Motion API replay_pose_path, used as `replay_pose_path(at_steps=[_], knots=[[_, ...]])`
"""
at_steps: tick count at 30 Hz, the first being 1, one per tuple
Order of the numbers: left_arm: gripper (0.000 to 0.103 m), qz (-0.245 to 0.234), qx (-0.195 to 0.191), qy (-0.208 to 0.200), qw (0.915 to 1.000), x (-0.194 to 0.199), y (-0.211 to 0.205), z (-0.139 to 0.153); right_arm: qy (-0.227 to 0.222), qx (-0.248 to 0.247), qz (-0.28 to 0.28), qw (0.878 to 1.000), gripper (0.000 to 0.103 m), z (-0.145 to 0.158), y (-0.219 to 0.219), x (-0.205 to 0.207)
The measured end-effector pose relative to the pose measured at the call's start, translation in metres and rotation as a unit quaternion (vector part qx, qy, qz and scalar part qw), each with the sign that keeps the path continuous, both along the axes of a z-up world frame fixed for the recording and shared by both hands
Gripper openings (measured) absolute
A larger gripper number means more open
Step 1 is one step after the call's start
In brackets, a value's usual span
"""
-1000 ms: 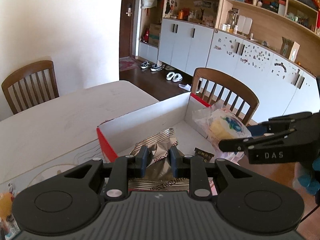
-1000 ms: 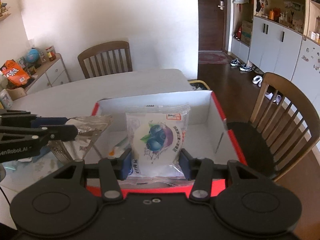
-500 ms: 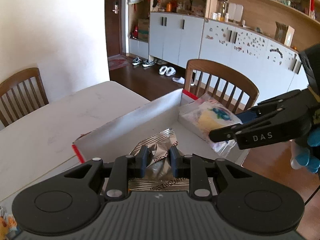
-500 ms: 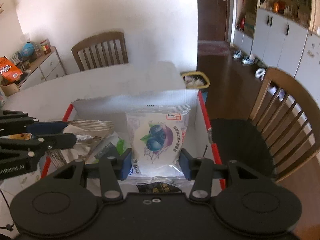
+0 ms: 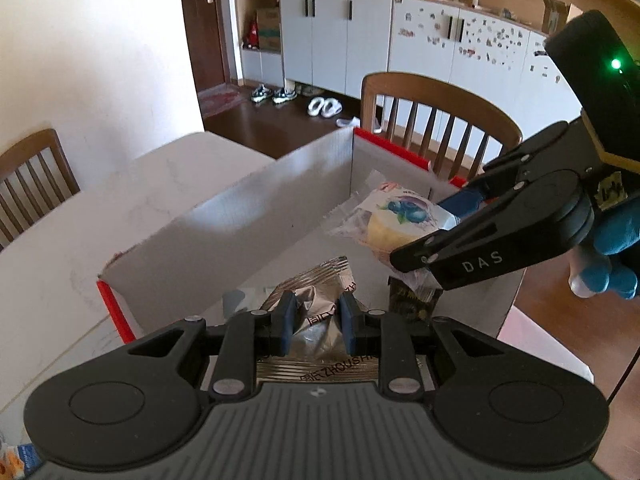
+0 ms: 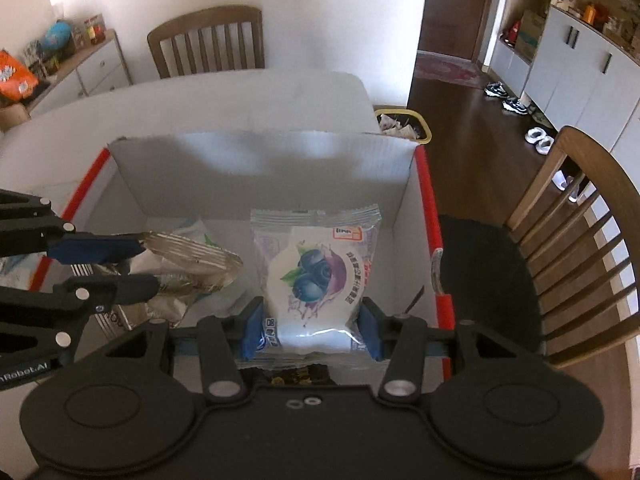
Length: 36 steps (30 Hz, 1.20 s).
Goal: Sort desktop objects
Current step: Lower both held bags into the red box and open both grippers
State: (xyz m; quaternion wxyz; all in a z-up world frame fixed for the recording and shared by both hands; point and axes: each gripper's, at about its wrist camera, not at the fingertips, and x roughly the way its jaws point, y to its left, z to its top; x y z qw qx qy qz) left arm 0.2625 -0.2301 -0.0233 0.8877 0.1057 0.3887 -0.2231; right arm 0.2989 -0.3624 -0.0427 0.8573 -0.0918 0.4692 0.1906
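1. The blueberry cake packet (image 6: pixel 316 276) stands upright between the blue pads of the right gripper (image 6: pixel 312 334), which is clamped on its lower edge. It hangs inside the cardboard box (image 6: pixel 260 160), toward the box's 3 o'clock side in the right wrist view.
2. The silver foil snack bag (image 5: pixel 316 312) is pinched between the blue pads of the left gripper (image 5: pixel 314 322), jaws closed on its crumpled middle. It also sits within the box walls, at 9 o'clock of the cake packet in the right wrist view.
3. A dark packet with gold print (image 5: pixel 412 300) lies on the box floor under the cake packet, at 3 o'clock of the foil bag in the left wrist view.
4. A blue-gloved hand (image 5: pixel 608 256) carries the right gripper at that view's 3 o'clock edge.
5. The box, white inside with red edges, rests on the pale table (image 5: pixel 120 208).
6. Wooden chairs (image 6: pixel 208 40) stand around the table; one is at 12 o'clock in the right wrist view.
7. A yellow-rimmed bin (image 6: pixel 404 124) sits on the floor beyond the table's far corner.
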Motion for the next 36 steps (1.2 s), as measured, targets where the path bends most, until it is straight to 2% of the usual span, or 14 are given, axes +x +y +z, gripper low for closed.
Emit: replay_pose_path(at_steps=[13, 20, 32, 36], knots=[[0.022, -0.004, 0.02, 0.025, 0.9995, 0.011, -0.008, -0.016, 0.023, -0.05, 0.031, 0.998, 0.049, -0.029, 0.021, 0.011], [0.022, -0.005, 0.028, 0.049, 0.9984, 0.021, -0.011, -0.026, 0.034, -0.047, 0.044, 0.997, 0.049, -0.035, 0.029, 0.014], [0.023, -0.016, 0.016, 0.08, 0.9965, 0.031, -0.015, -0.031, 0.046, -0.044, 0.04, 0.997, 0.05, -0.039, 0.023, 0.016], [0.026, -0.015, 0.012, 0.09, 0.9957, 0.032, -0.012, -0.031, 0.04, -0.04, 0.034, 0.998, 0.055, -0.035, 0.018, 0.014]])
